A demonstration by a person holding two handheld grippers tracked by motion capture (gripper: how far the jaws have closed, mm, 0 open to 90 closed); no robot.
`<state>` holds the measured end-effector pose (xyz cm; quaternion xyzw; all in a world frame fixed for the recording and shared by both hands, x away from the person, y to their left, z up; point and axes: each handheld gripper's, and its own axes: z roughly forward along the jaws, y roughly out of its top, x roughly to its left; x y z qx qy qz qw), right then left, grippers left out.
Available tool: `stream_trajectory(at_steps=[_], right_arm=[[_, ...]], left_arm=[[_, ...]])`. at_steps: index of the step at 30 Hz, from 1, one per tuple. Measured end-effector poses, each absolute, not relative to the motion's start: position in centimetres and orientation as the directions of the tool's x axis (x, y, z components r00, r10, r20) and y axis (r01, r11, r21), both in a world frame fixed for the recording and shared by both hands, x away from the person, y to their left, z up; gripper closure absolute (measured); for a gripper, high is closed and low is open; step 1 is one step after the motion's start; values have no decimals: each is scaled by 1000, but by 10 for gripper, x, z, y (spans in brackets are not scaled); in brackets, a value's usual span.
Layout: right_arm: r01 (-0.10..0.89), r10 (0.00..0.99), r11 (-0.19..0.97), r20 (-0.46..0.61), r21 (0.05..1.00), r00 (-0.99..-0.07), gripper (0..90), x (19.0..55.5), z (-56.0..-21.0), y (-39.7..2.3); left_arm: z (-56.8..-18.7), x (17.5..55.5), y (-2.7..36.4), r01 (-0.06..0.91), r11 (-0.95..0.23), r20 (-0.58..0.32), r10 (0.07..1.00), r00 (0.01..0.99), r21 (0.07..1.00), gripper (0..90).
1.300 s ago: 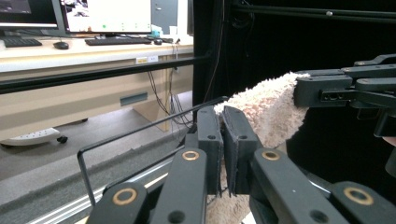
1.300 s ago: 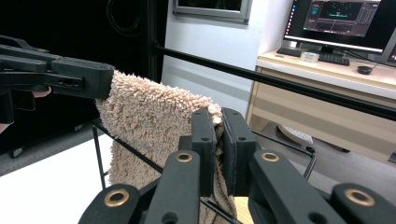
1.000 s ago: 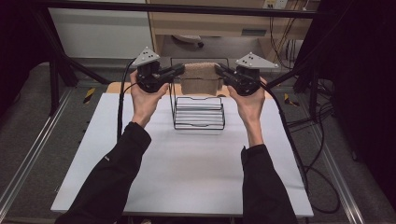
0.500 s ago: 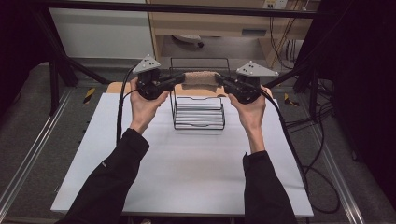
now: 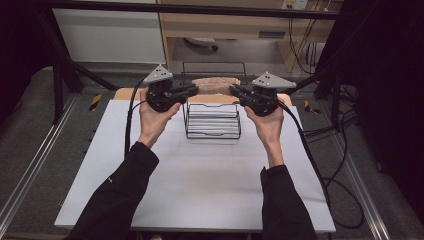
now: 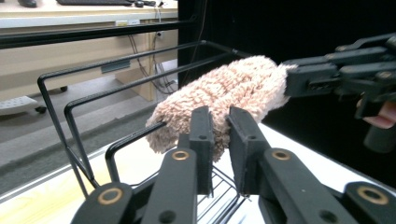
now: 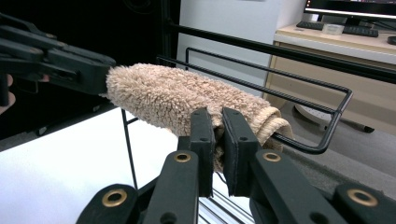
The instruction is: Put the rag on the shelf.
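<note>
Towel (image 5: 216,85) stretched between grippers | left gripper (image 5: 194,90) jaws just easing open on its end | right gripper (image 5: 235,91) clamps other end

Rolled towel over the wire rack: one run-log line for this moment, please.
stage: rolled beige towel held level above black wire rack | left claw: jaws just opening, towel end between them | right claw: clamped on other end

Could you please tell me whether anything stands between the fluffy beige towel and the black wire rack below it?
Nothing visible does: the fluffy beige towel, held at its ends by the left gripper and right gripper, hangs directly over the black wire rack.
</note>
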<state>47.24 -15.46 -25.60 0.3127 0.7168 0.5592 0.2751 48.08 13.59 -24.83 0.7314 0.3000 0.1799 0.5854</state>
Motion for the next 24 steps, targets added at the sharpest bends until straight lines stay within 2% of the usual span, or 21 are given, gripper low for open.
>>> stream_trajectory(at_steps=[6, 16, 24], right_arm=[[137, 754, 187, -54, 973, -654, 836, 472, -256, -155], [132, 748, 215, -76, 968, -660, 822, 470, -258, -154], [138, 733, 223, -73, 965, -676, 723, 466, -257, -153]], left_arm=[[-229, 479, 137, 216, -97, -102, 650, 753, 972, 741], [-237, 485, 126, 294, -166, -123, 640, 758, 941, 872], [-246, 485, 126, 307, -209, -106, 642, 759, 929, 888]])
